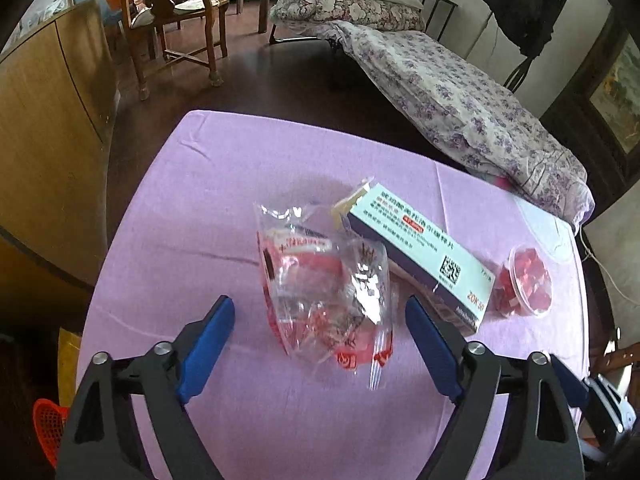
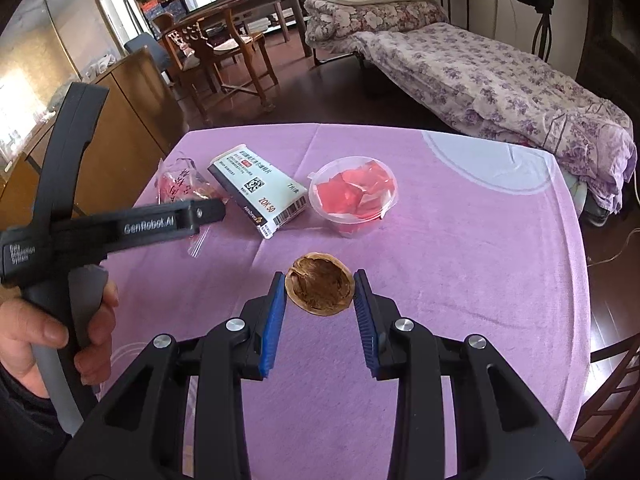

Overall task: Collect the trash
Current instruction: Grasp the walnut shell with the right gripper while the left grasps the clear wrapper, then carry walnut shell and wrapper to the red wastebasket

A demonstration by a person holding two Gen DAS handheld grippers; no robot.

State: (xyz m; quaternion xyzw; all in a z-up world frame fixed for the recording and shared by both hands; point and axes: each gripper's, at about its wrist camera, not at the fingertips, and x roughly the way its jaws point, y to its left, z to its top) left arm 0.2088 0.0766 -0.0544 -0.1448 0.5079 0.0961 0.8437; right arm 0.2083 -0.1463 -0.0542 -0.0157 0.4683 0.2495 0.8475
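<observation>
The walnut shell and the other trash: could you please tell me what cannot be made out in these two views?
- Walnut shell: right wrist view only; whether the right gripper pads press it is unclear.
- Box: small print unreadable in both views.
- Wrapper: partly hidden by the left gripper in the right view; blurred in the left.
- Cup: contents only red pieces.
- Red basket: cut off by the gripper body.

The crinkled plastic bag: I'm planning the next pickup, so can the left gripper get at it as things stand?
Probably yes. The left gripper hangs open just above the plastic bag, nothing between them. The medicine box overlaps only the bag's far edge.
</observation>
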